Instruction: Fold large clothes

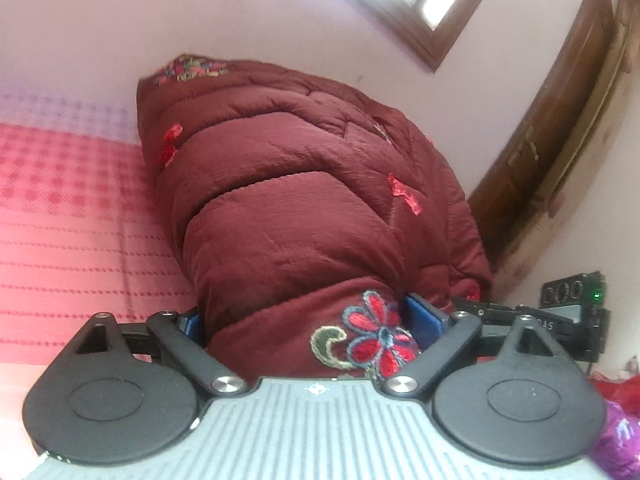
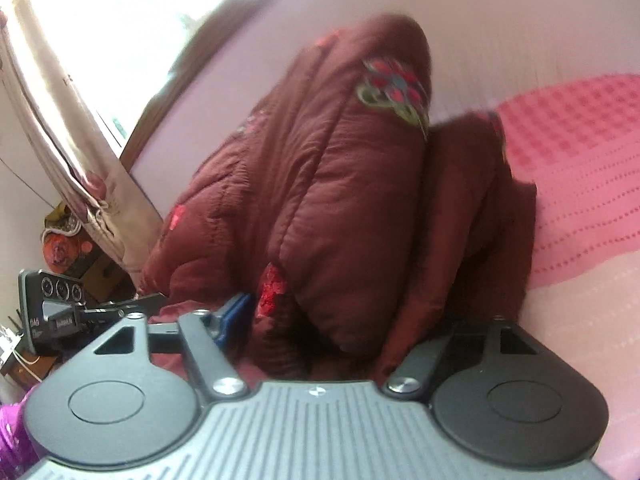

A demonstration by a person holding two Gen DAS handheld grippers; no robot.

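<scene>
left gripper (image 1: 308,328) pinched the red puffy coat (image 1: 304,200) | right gripper (image 2: 320,328) pinched the coat too | coat lifted over the pink bed cover (image 1: 72,208) | bunched up, fold not finished

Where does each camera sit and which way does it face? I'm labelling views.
Left wrist: on the left hand-held gripper, looking along its fingers at the maroon quilted coat they clamp; pink bedspread left.
Right wrist: on the right hand-held gripper, facing that coat; curtain left.
Shared: coat, bedspread, the other gripper.
</scene>
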